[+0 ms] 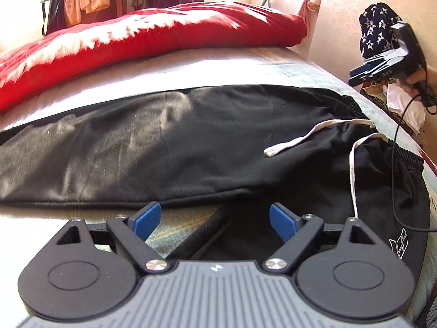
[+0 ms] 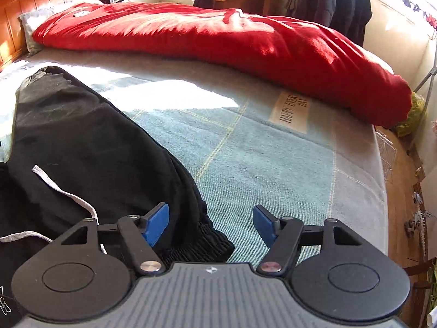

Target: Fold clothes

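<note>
Black trousers [image 1: 169,142] lie flat on the bed [image 2: 273,164], in front of the red quilt [image 2: 218,41] (white drawstring showing). Left gripper [image 1: 215,222] and right gripper [image 2: 210,225] hover over the trousers, jaws apart, holding nothing.

Left gripper [image 1: 215,220] up close: black linkage arms, bright blue pads [image 1: 147,220], silver screws at the pivots, round black discs either side of a ribbed grey housing with a small white mark. Right gripper [image 2: 210,225], same build, one pivot screw looking reddish. Across the bed it's a black body with white lettering, thin black cable [image 1: 396,147] trailing, hand [image 1: 415,80] on its grip.
</note>
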Tool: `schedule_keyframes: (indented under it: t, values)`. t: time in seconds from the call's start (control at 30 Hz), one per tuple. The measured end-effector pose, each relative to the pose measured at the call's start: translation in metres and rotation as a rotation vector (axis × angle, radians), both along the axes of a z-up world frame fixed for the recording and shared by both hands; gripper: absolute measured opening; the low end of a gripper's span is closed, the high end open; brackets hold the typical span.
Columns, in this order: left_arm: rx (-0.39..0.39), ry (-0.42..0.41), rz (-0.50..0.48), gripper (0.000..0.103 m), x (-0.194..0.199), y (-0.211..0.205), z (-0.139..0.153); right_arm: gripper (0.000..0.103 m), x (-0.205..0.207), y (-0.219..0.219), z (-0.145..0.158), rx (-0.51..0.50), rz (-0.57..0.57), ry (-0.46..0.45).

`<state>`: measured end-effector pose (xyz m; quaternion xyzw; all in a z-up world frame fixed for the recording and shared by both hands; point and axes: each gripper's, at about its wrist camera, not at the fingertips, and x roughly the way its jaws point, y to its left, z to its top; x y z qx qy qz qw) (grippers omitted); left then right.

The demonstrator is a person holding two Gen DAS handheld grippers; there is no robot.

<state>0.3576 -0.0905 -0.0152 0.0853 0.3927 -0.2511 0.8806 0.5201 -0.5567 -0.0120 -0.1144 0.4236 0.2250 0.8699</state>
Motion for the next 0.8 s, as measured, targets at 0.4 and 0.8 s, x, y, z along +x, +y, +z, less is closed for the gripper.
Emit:
schedule_keyframes:
  t: [0.4,0.8]
  values:
    - [0.096,-0.108,-0.336,0.072,0.093,-0.108,0.021,0.056,0.051,0.004,-0.063,0.166,0.070,0.101]
    - [0.115,-0.124,-0.625,0.072,0.178,-0.245,-0.029,0.018,0.049,0.013,-0.068,0.206,0.137,0.087]
